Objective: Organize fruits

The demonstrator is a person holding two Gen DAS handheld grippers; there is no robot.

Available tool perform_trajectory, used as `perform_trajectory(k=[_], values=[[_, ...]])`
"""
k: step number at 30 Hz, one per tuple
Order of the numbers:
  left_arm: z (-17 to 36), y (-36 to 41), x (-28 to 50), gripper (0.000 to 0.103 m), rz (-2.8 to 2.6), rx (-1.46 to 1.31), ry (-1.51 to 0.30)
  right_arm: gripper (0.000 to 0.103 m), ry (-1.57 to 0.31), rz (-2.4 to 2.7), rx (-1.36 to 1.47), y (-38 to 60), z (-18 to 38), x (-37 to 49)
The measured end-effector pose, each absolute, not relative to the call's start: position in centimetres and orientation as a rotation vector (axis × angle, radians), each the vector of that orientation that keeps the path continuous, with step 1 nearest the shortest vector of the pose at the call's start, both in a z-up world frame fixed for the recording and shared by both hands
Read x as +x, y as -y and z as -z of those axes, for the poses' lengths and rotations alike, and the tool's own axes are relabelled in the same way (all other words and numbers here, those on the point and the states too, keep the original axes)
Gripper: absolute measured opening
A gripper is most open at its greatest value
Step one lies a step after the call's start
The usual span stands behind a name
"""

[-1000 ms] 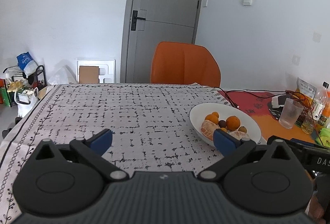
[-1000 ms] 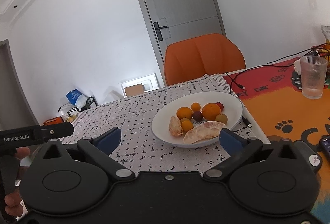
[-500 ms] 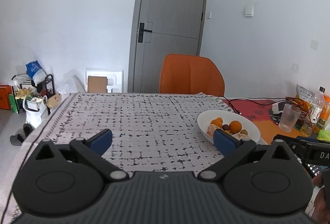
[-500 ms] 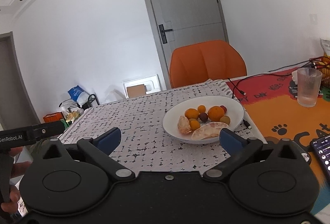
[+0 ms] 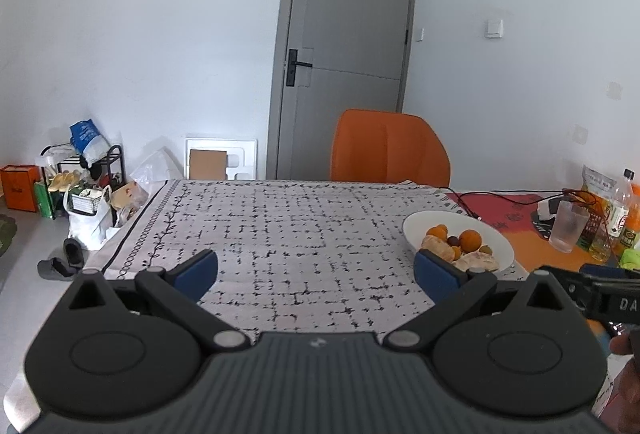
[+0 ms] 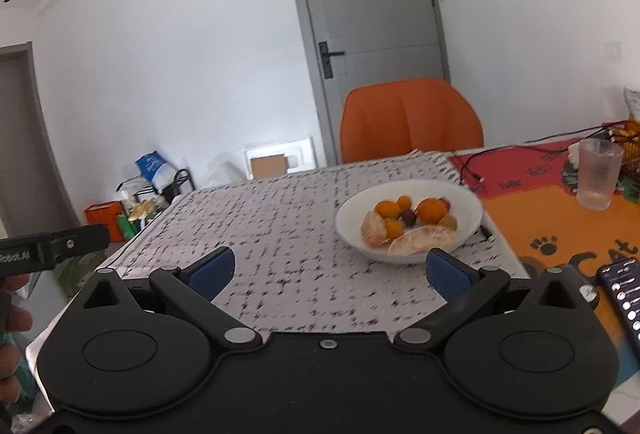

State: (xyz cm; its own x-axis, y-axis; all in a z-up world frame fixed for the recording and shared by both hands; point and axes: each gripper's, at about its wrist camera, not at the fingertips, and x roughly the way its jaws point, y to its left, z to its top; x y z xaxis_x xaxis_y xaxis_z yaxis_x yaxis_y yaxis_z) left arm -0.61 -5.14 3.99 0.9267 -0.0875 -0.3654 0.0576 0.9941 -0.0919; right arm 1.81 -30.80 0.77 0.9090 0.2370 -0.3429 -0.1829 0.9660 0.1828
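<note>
fruits (image 6: 408,224) | oranges, peeled segments, dark plum | piled in white bowl (image 6: 472,206)

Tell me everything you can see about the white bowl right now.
The bowl is white, wide and shallow, looks glazed ceramic, upright on the patterned cloth near its right edge. It holds several small oranges, a dark round fruit, a greenish one and two peeled citrus pieces. Neither gripper touches it; both are open and short of it.

Glossy white ceramic-looking bowl (image 6: 472,210), matt printed tablecloth (image 5: 288,234), ribbed clear glass (image 6: 598,174), matt black plastic tool bodies.
</note>
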Motion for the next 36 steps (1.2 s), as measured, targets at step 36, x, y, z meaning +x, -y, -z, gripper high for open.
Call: perform_trajectory(k=[36], values=[[-1.8, 2.4, -1.4, 0.103, 0.025, -0.054, -0.455, 0.103, -0.457, -0.269, 0.092, 28.4, 0.8, 0.8]])
